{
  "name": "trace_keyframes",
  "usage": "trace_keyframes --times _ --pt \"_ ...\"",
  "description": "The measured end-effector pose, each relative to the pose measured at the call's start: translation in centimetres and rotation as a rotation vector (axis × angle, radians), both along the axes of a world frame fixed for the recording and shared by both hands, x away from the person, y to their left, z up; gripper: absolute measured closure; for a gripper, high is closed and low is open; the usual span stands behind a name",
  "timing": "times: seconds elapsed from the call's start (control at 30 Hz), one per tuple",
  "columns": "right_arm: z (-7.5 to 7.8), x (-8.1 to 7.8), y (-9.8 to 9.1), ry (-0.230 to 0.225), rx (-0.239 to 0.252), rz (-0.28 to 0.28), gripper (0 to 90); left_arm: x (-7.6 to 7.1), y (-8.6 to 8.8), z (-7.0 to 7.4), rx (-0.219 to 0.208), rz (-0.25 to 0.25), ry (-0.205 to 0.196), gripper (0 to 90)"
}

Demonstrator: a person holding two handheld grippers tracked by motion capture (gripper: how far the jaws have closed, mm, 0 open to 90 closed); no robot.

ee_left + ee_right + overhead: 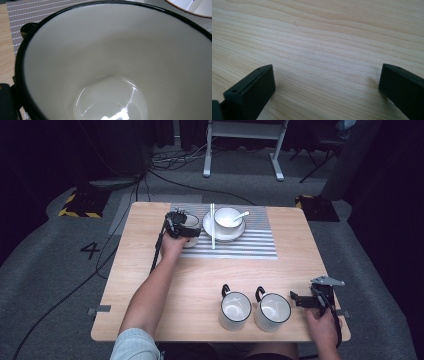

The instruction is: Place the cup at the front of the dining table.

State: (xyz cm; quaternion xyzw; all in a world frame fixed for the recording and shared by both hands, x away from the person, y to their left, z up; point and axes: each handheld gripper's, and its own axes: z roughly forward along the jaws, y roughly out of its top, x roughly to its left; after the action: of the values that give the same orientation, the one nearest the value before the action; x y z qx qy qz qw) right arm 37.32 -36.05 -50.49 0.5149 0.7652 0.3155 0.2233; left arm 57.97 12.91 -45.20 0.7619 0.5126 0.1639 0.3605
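My left gripper clamps a mug at the mat's left end, beside the bowl: glossy white enamel, black rim. My right gripper, jaws wide apart, rests on the pale wood-grain table near two matching mugs, likely next in line.

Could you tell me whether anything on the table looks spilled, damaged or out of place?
Nothing stands out. The white bowl with a spoon sits upright on its plate on the grey striped placemat, the pair of white chopsticks lies straight beside it, and the two black-rimmed white mugs stand upright and empty.
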Motion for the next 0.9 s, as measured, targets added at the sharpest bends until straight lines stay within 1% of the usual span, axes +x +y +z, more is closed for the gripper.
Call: trace_keyframes --times 0.03,0.07,0.1,0.13,0.17,0.2,0.23,0.3,0.37,0.47,0.57,0.6,0.63,0.67,0.7,0.77,0.83,0.87,0.9 --pt "0.0 0.0 0.0 -0.001 0.0 0.0 0.8 -0.1 0.0 -0.2 -0.001 0.005 -0.022 3.4" --pt "0.0 0.0 0.0 -0.001 0.0 0.0 0.8 -0.1 0.0 -0.2 -0.001 0.005 -0.022 3.4" --pt "0.0 0.0 0.0 0.0 0.0 0.0 0.8 -0.2 0.1 -0.3 -0.014 0.001 -0.02 3.4" --pt "0.0 0.0 0.0 0.0 0.0 0.0 0.8 -0.3 0.1 -0.6 -0.005 -0.002 -0.026 3.4" --pt "0.0 0.0 0.0 0.001 0.0 -0.001 0.8 -0.3 0.0 -0.7 -0.01 0.001 -0.025 3.4" --pt "0.0 0.0 0.0 0.0 0.0 0.0 0.8 -0.5 0.1 -0.8 0.007 -0.002 -0.032 3.4" --pt "0.0 0.0 0.0 0.0 0.0 0.0 0.8 -0.6 -0.1 -0.9 0.012 -0.001 -0.041 3.4" --pt "0.0 0.0 0.0 0.0 0.0 0.0 0.8 -0.7 -0.1 -0.9 0.011 -0.007 -0.036 3.4" --pt "0.0 0.0 0.0 0.0 0.0 0.0 0.8 -0.8 -0.1 -0.9 0.029 -0.01 -0.04 3.4" --pt "0.0 0.0 0.0 0.001 0.0 -0.001 0.8 -1.0 -0.2 -0.9 0.04 -0.016 -0.053 3.4" --pt "0.0 0.0 0.0 0.001 0.001 0.0 0.8 -1.1 -0.2 -0.9 0.045 -0.019 -0.048 3.4" --pt "0.0 0.0 0.0 0.0 0.0 0.0 0.8 -1.2 -0.2 -0.9 0.04 -0.022 -0.044 3.4" --pt "0.0 0.0 0.0 0.0 0.0 0.0 0.8 -1.2 -0.2 -0.9 0.045 -0.016 -0.046 3.3" --pt "0.0 0.0 0.0 0.0 0.0 0.0 0.8 -1.2 -0.1 -0.9 0.046 -0.025 -0.047 3.2" --pt "0.0 0.0 0.0 0.0 0.0 0.0 0.8 -1.3 -0.1 -0.9 0.042 -0.038 -0.037 3.2" --pt "0.0 0.0 0.0 0.0 0.001 0.0 0.8 -1.4 0.0 -0.9 0.049 -0.034 -0.039 3.0" --pt "0.0 0.0 0.0 0.0 0.0 0.0 0.8 -1.4 0.1 -0.8 0.047 -0.038 -0.036 2.9" --pt "0.0 0.0 0.0 0.0 0.0 0.0 0.8 -1.4 0.2 -0.7 0.043 -0.055 -0.026 2.6" --pt "0.0 0.0 0.0 0.0 0.0 0.0 0.8 -1.5 0.3 -0.6 0.051 -0.056 -0.036 2.1"
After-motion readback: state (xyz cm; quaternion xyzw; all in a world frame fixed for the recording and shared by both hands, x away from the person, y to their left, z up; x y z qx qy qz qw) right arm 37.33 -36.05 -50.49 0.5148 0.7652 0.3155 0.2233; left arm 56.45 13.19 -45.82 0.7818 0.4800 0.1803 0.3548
